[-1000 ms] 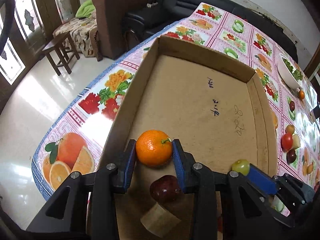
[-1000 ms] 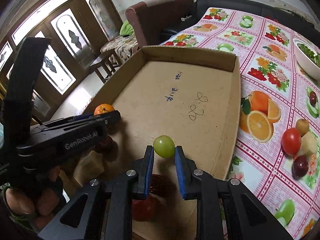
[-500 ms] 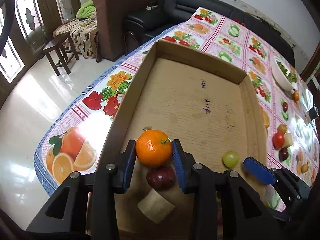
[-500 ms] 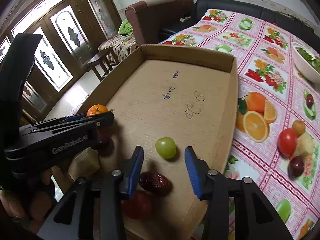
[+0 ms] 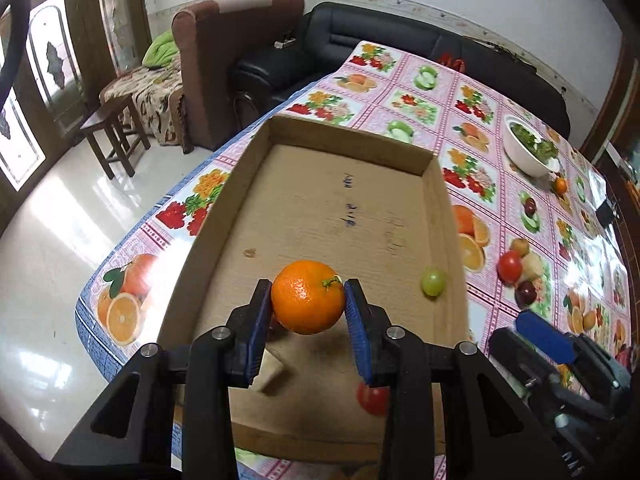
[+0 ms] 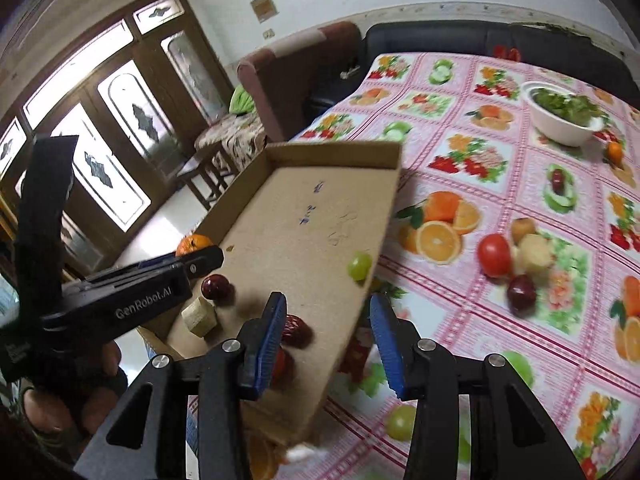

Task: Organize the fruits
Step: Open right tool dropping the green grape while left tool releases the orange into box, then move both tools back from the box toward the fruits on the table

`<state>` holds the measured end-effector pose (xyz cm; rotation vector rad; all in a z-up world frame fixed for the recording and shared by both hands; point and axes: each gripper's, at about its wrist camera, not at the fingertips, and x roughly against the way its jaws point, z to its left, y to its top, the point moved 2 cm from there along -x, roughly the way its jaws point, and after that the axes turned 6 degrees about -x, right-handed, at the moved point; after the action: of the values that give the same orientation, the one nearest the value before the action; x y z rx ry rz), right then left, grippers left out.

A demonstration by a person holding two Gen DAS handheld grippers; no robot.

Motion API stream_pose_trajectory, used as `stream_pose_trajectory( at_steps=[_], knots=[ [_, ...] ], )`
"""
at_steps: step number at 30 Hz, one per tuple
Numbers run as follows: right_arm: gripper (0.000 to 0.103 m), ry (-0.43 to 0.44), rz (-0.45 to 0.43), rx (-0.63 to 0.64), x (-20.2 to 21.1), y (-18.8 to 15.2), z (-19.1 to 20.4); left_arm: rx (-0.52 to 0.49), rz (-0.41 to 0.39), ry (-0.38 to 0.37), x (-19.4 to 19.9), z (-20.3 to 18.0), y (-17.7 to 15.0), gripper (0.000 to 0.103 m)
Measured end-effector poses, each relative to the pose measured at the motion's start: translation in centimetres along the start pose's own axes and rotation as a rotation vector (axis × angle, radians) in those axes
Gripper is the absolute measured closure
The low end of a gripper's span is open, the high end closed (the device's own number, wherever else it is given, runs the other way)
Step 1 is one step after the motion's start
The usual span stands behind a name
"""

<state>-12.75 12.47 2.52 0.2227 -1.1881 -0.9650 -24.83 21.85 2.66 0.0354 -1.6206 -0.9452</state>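
Left gripper [image 5: 308, 312]: blue fingers [image 5: 259, 328] pressed on both sides of the orange [image 5: 308, 297], holding it clear above the near end of the box [image 5: 208, 240].
Right gripper [image 6: 328, 336]: fingers parted partway with nothing between them; its jaws have just been opening, and they now hang over the box's near right wall.
Hand [image 6: 60, 408]: a person's hand grips the left gripper's handle, low at the left of the right wrist view.
Box floor, near end: a red fruit [image 5: 372, 398], a dark date [image 6: 297, 331], a pale cube [image 6: 200, 316] and a dark red plum [image 6: 216, 286] lie loose together.
Grape [image 5: 433, 281]: green, lying alone on the box floor, close against the right wall, beyond the other pieces.
Box, far half: bare cardboard with blue pen marks.
Surface [image 5: 460, 120]: pink cloth printed with fruit; the box sits at its left edge.
Loose fruit on the surface: a tomato [image 6: 495, 255], a pale lump [image 6: 534, 252] and a second plum [image 6: 521, 291] cluster right of the box; a green grape [image 6: 401, 422] lies nearer, just beside the right gripper.
Bowl [image 5: 524, 156]: white, holding green leaves, far right, with a small orange fruit [image 5: 560, 185] beside it.
Beyond the surface: a brown armchair [image 5: 236, 56] and a black sofa [image 5: 400, 40].
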Motion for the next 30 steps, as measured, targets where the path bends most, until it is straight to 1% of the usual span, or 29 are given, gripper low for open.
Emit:
stream_pose_trajectory(
  at_steps=[4, 6, 7, 8, 13, 30],
  knots=[
    [0.057, -0.007, -0.042, -0.041, 2.0, -0.1, -1.5, -0.018, -0.024, 0.0, 0.9, -1.3, -0.1, 0.068],
    [0.056, -0.011, -0.061, -0.061, 2.9, -0.1, -2.3, -0.028, -0.04, 0.009, 1.4, -1.8, 0.0, 0.064],
    [0.056, -0.014, -0.066, -0.067, 3.2, -0.1, -2.6, -0.032, -0.05, 0.006, 1.8, -2.1, 0.0, 0.06],
    [0.056, -0.017, -0.071, -0.073, 3.5, -0.1, -2.8, -0.037, -0.058, 0.002, 2.1, -2.3, 0.0, 0.06],
    [0.056, -0.029, -0.086, -0.105, 4.6, -0.4, -4.3, -0.058, -0.077, 0.001, 2.8, -3.2, 0.0, 0.06],
    [0.056, -0.058, -0.111, -0.162, 6.6, -1.6, -7.2, -0.098, -0.085, -0.011, 3.8, -5.1, -0.5, 0.06]
  ],
)
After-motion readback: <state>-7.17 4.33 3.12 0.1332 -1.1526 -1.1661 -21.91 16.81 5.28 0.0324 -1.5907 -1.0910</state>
